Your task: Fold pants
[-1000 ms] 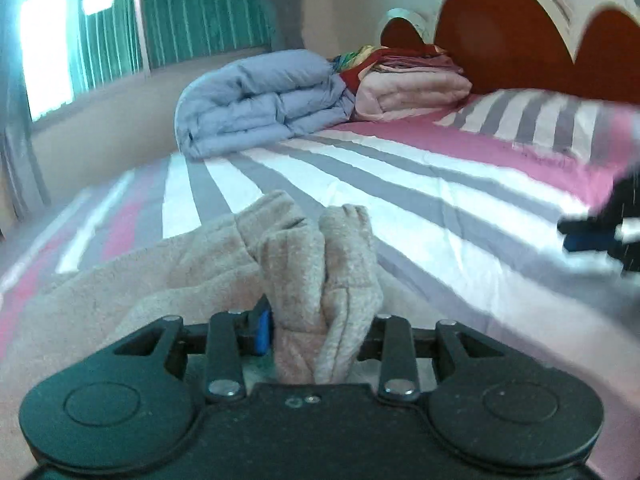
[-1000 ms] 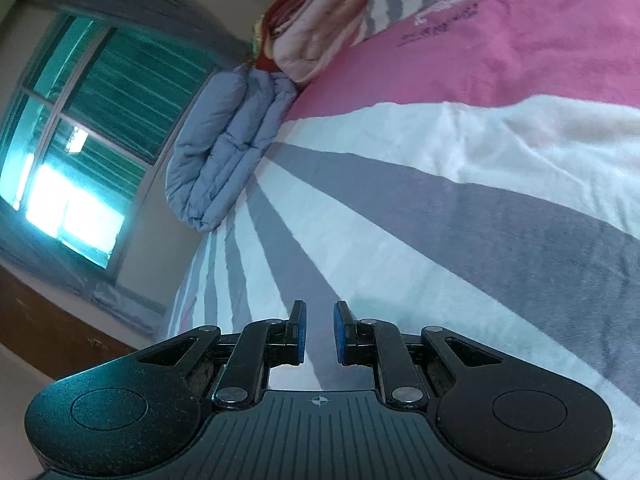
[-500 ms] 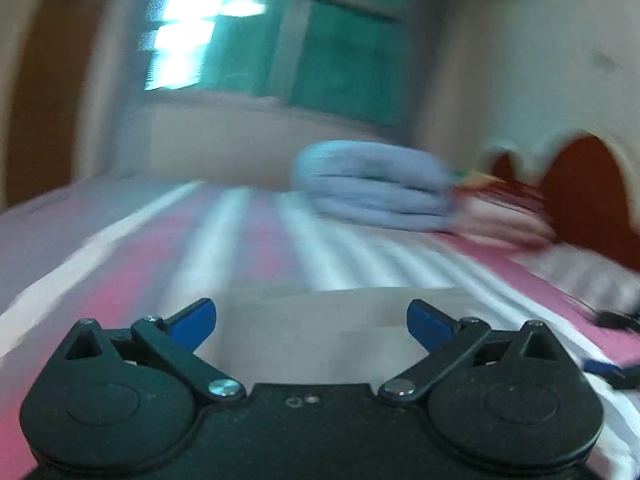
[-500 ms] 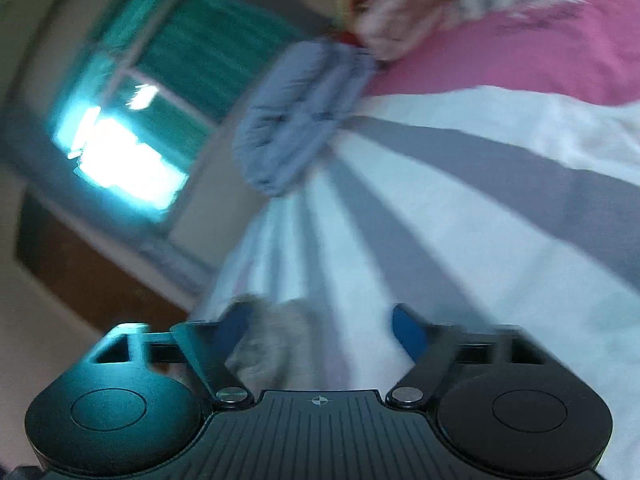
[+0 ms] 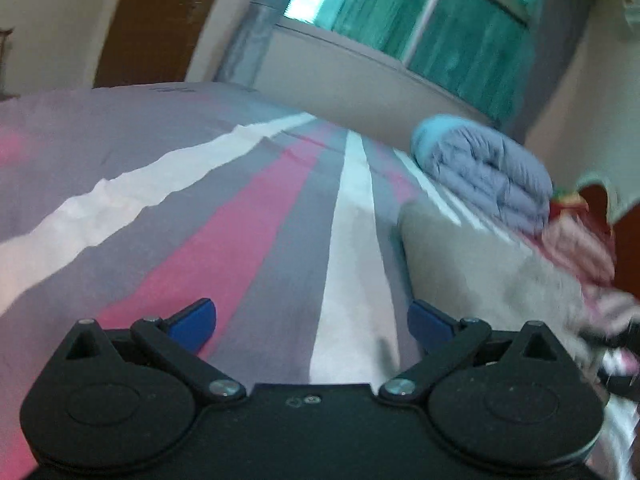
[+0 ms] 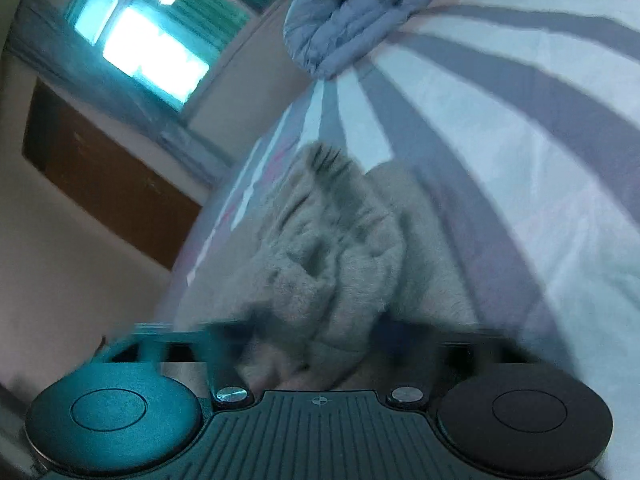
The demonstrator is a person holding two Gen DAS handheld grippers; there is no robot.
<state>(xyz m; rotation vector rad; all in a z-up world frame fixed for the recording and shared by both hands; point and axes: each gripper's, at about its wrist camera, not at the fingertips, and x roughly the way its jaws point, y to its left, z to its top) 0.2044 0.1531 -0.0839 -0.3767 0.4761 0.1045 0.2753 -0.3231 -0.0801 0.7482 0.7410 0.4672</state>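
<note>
Pink, grey and white striped bedsheet [image 5: 240, 216] under a green-curtained window [image 5: 432, 16]. Beige fleece pants [image 6: 332, 264] had left the left gripper [image 5: 312, 320], jaws now apart; right gripper [image 6: 316, 332] blurred, jaws unreadable.

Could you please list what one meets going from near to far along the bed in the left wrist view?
Left gripper → striped bedsheet → beige pants → folded blue-grey duvet → wall below the window → green-curtained window.

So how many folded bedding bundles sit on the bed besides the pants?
2. A blue-grey quilt lies folded by the wall under the window; a pink-and-red bundle sits next to it against the headboard, partly blurred. More may lie out of view.
</note>
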